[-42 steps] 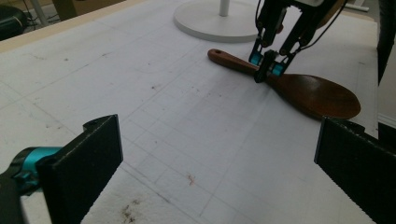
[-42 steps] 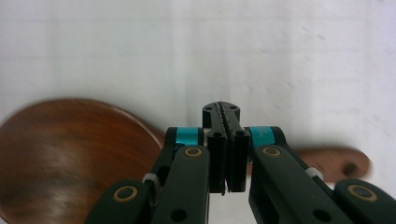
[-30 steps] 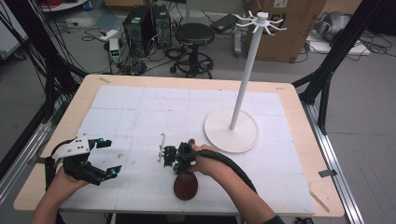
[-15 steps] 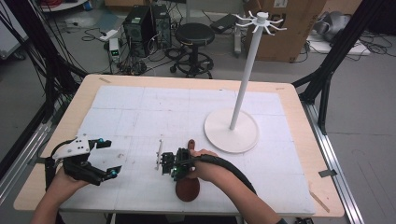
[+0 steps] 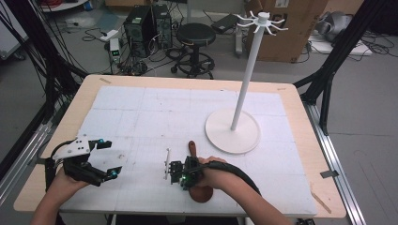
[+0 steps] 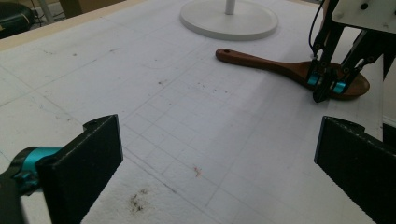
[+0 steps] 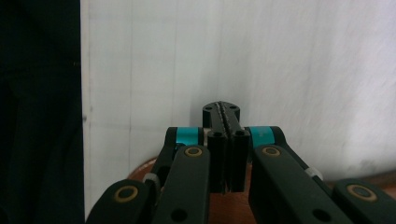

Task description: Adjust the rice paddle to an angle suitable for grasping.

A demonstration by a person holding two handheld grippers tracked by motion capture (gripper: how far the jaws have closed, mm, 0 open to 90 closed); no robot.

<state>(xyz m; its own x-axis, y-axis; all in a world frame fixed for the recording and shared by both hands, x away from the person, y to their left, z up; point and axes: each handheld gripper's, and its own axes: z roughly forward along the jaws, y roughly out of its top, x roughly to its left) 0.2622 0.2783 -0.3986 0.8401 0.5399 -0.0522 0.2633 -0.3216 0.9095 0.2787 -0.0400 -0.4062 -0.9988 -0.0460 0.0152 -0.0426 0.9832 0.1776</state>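
A brown wooden spoon (image 5: 191, 149) lies on the white mat near the front edge, its handle pointing toward the stand and its bowl (image 6: 350, 86) toward the person. My right gripper (image 5: 187, 177) is shut with nothing between its jaws. It points down, with its tips resting at the bowl's rim. In its own view the closed right gripper (image 7: 221, 112) hangs over the brown spoon (image 7: 233, 205). My left gripper (image 5: 110, 158) sits at the front left with jaws wide apart. The left gripper (image 6: 219, 140) is open over bare mat, with the right gripper (image 6: 327, 88) farther off.
A white stand with a round base (image 5: 232, 133) and a tall pole topped by hooks (image 5: 260, 18) rises right of centre, just beyond the spoon. The gridded white mat (image 5: 155, 117) covers the wooden table. A stool and computers stand beyond the far edge.
My right hand has drawn its shut gripper toward the front edge and slightly right. The spoon's bowl has shifted right with it, and the handle now shows beyond the hand. The left gripper stayed put.
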